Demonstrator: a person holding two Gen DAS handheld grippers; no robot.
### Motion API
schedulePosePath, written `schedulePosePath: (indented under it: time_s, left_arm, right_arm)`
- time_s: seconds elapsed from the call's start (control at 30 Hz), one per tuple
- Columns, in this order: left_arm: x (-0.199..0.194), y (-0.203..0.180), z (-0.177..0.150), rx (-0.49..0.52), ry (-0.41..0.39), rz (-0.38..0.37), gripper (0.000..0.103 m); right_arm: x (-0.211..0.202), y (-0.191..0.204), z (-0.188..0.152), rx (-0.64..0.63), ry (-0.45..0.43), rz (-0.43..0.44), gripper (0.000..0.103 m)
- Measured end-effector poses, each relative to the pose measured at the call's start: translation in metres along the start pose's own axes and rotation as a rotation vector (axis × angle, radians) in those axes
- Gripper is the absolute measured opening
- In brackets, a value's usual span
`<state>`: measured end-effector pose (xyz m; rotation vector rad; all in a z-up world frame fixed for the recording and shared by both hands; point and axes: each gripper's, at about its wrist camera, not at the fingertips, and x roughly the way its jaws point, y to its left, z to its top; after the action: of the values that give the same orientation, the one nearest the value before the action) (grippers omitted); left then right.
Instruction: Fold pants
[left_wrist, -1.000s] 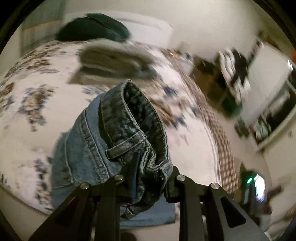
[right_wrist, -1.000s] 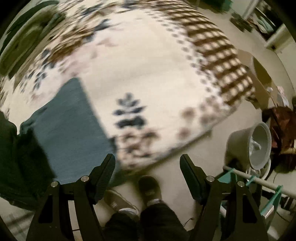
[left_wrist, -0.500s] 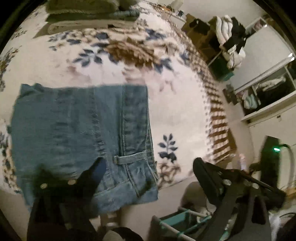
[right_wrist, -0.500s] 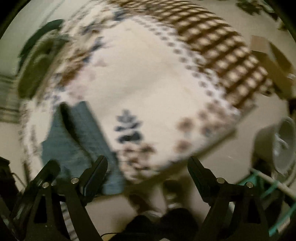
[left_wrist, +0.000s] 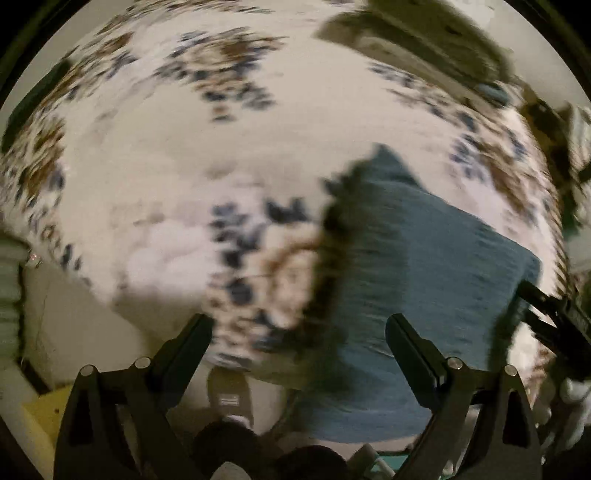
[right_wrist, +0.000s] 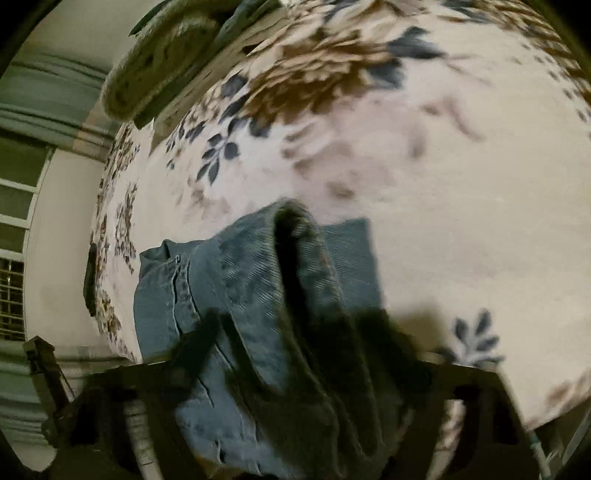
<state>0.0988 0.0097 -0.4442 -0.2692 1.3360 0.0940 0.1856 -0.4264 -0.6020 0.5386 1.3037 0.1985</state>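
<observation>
Denim pants (left_wrist: 424, 280) lie folded at the near edge of the floral bedspread (left_wrist: 184, 147). The left gripper (left_wrist: 299, 343) hangs with fingers spread, holding nothing. The right gripper (right_wrist: 295, 369) is blurred, apparently clenched on the pants' raised waistband (right_wrist: 295, 258).

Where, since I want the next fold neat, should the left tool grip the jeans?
Probably the edge of the jeans facing the left tool, near the bed's front, coming in from that side with jaws open: the denim lies spread on the floral bedspread, so only an edge offers a bite.
</observation>
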Motion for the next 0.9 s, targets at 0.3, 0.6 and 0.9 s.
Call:
schedulePosePath:
  time_s: [0.3, 0.6, 0.9]
  left_arm:
    - [0.004, -0.016, 0.017, -0.011, -0.030, -0.065, 0.096]
    - [0.029, -0.091, 0.057, 0.097, -0.012, -0.154, 0.096]
    - [0.114, -0.101, 0.098, 0.033, 0.173, -0.229, 0.103]
  right_arm:
    - [-0.047, 0.023, -0.013, 0.031, -0.142, -0.126, 0.008]
    - [-0.109, -0.055, -0.004, 0.153, -0.172, -0.221, 0.008]
    - [-0.056, -0.109, 0.004, 0.157, -0.049, -0.326, 0.010]
